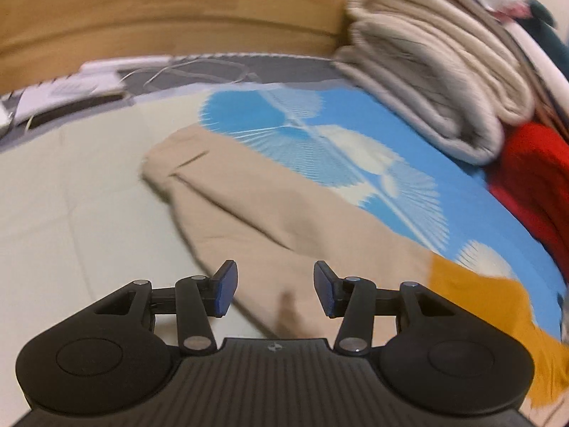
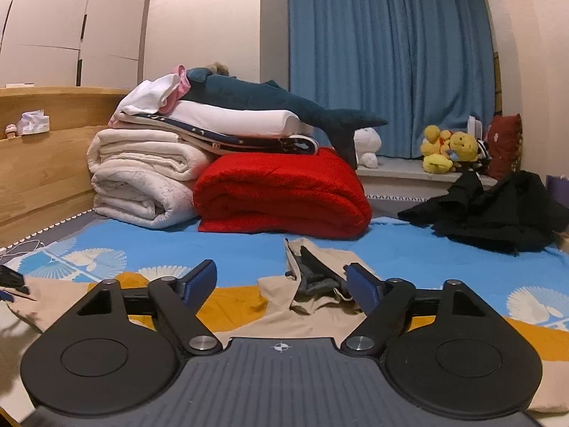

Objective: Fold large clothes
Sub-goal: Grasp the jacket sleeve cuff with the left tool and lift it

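Note:
Beige trousers (image 1: 249, 206) lie spread on the bed. In the left wrist view their legs run away to the upper left. My left gripper (image 1: 274, 290) is open and empty, just above the trousers. In the right wrist view the trousers' waist (image 2: 313, 284) lies crumpled, with grey lining showing. My right gripper (image 2: 282, 283) is open and empty, low over the waist. The left view is blurred by motion.
The bed has a blue sheet with white fan prints (image 2: 249, 252) and an orange patch (image 2: 234, 306). Folded white blankets (image 2: 142, 185), a red blanket (image 2: 281, 195) and a plush shark (image 2: 270, 103) are stacked behind. Black clothes (image 2: 494, 213) lie at right. A wooden headboard (image 1: 160, 10) and cables (image 1: 199, 71) are at left.

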`<state>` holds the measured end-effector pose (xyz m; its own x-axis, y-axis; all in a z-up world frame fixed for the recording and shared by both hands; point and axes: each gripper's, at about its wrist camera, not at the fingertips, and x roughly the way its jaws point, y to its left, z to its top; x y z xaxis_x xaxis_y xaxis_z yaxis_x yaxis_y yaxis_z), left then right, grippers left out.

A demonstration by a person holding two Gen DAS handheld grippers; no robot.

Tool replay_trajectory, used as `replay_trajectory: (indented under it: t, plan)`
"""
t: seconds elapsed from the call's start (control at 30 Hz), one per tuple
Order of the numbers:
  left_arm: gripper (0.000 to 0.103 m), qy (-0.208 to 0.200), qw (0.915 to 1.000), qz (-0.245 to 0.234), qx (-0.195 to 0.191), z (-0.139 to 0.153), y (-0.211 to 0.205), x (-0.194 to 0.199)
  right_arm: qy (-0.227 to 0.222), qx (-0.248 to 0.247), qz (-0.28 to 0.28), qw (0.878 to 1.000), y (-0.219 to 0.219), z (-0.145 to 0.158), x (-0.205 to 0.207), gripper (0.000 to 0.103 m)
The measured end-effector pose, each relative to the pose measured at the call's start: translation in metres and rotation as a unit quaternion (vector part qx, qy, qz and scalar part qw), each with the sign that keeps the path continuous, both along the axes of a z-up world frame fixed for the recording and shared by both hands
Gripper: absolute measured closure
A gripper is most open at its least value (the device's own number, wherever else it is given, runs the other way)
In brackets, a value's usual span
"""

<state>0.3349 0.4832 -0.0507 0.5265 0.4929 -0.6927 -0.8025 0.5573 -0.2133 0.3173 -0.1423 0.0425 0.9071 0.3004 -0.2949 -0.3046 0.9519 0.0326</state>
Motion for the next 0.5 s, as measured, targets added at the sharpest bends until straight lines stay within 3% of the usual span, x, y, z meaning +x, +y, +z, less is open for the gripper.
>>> replay_trajectory:
  t: [0.3, 0.33, 0.43, 0.5]
  plan:
    - [0.053, -0.009, 0.9957, 0.065, -0.065, -0.027, 0.047, -0.019, -0.006, -0.060, 0.004, 0.998, 0.012, -0.015, 0.005, 0.025]
    - [0.058, -0.013, 0.9953, 0.068, -0.067, -0.029, 0.048, -0.019, -0.005, -0.063, 0.003, 0.998, 0.012, -0.015, 0.006, 0.025]
    - [0.095, -0.016, 0.9953, 0.071, -0.064, -0.030, 0.050, -0.021, 0.001, -0.068, 0.007, 0.998, 0.011, -0.013, 0.008, 0.025]
    - [0.102, -0.022, 0.9956, 0.072, -0.055, -0.025, 0.047, -0.020, 0.006, -0.073, 0.003, 0.997, 0.009, -0.013, 0.009, 0.025]
